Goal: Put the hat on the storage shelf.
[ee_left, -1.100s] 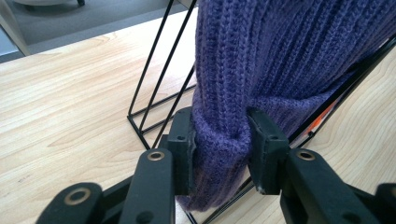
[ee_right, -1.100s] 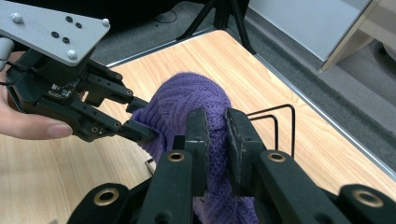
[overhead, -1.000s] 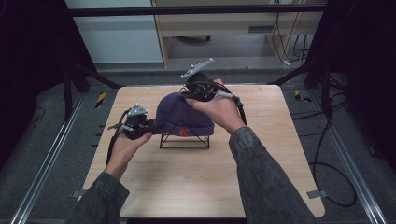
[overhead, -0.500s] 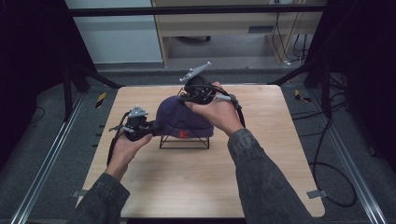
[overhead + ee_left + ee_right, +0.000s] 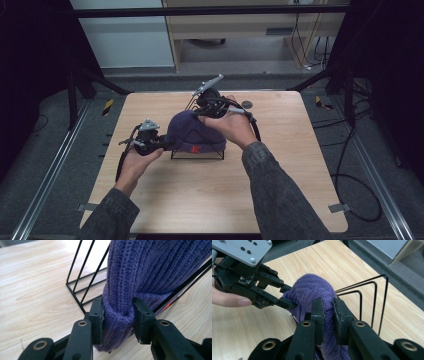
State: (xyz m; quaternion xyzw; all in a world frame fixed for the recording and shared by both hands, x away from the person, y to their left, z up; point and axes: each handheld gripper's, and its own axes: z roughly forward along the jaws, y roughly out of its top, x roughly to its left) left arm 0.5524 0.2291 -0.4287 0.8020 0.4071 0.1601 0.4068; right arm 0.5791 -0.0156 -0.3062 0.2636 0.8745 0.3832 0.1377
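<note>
So the purple knit beanie (image 5: 192, 135) was draped over a black wire rack (image 5: 200, 152) sitting around the middle of the light wood table (image 5: 280, 165), with a small red mark showing on the side facing the person. The left gripper (image 5: 161, 144) had clamped down on the hat's folded brim at the left edge, and in the left gripper view you could see the knit bunched up tight between its two jaws (image 5: 117, 322), right down near the tabletop beside the rack's wires (image 5: 82, 277). The right gripper (image 5: 199, 111) was up at the far top side of the hat, jaws nearly closed with a fold of the knit pinched between them (image 5: 327, 317). From the right gripper view the other claw (image 5: 287, 296) was biting into the hat from the left, and the bare loops of the rack (image 5: 372, 302) stuck out on the right.
</note>
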